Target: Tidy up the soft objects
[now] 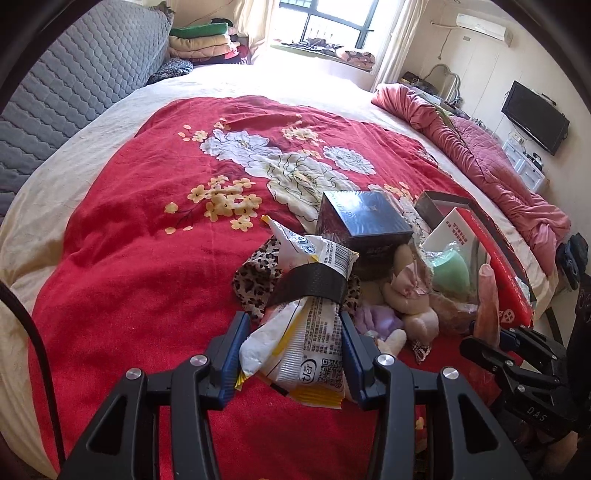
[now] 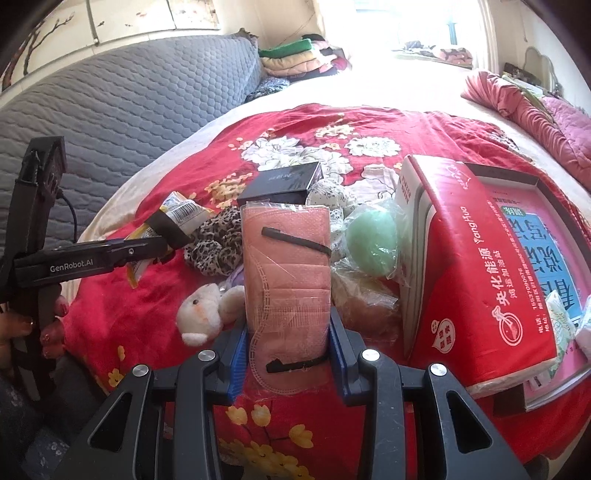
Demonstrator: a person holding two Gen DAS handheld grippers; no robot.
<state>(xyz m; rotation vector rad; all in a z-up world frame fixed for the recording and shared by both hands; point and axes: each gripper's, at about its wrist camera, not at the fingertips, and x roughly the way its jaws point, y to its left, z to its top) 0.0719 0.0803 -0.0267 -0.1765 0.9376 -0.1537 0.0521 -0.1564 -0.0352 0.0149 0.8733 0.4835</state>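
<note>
While the left gripper (image 1: 291, 360) grips a barcoded packet (image 1: 299, 332), the right gripper (image 2: 286, 363) clamps a pink mask pack (image 2: 286, 266) beside the "YangHuo" box (image 2: 476, 266).

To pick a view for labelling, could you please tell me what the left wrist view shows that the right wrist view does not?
Only the left wrist view shows the wall television and air conditioner. Only the right wrist view shows the red box's printed top and the white plush toy's face. Both show the black box, green sponge, snack packet and pink mask pack.
</note>
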